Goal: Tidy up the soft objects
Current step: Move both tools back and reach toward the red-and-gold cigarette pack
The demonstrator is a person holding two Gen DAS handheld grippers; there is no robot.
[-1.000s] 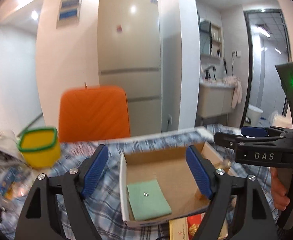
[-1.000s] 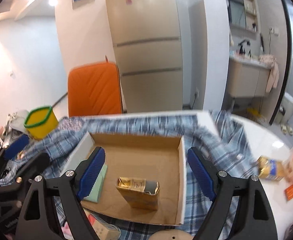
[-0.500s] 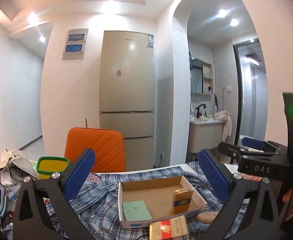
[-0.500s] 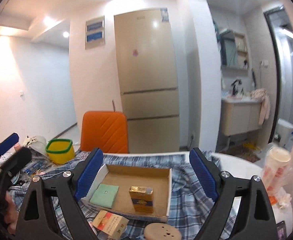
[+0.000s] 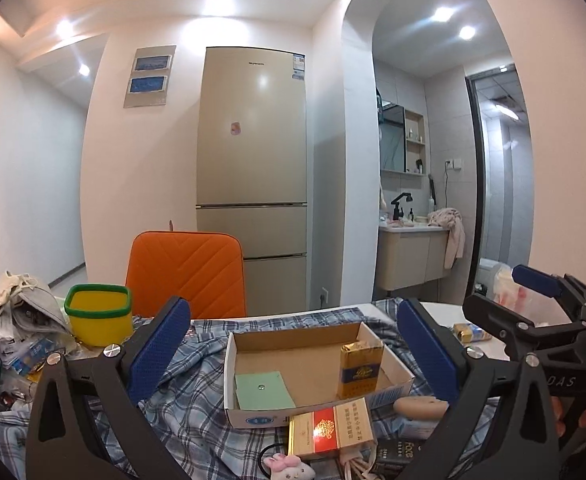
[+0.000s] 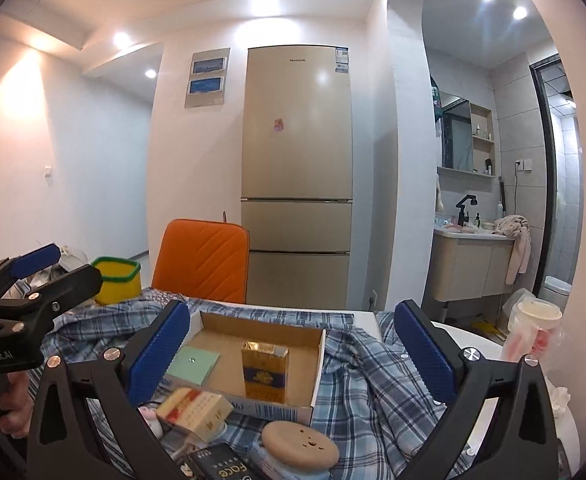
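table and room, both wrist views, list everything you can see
cardboard box: 1, brown, on the plaid cloth
green pad: 1, pale green, flat in the box
gold pack: 1, gold and blue, upright in the box
red pack: 1, red and gold, in front of the box
round puff: 1, tan, near edge of the table
bunny toy: 1, white and pink, bottom edge
plaid cloth: 1, blue check, spread over the table
yellow tub: 1, yellow with green rim, far left
chair: 1, orange, behind the table
fridge: 1, beige, back wall
left tool: 1, black with blue pads, open, empty
right tool: 1, black with blue pads, open, empty
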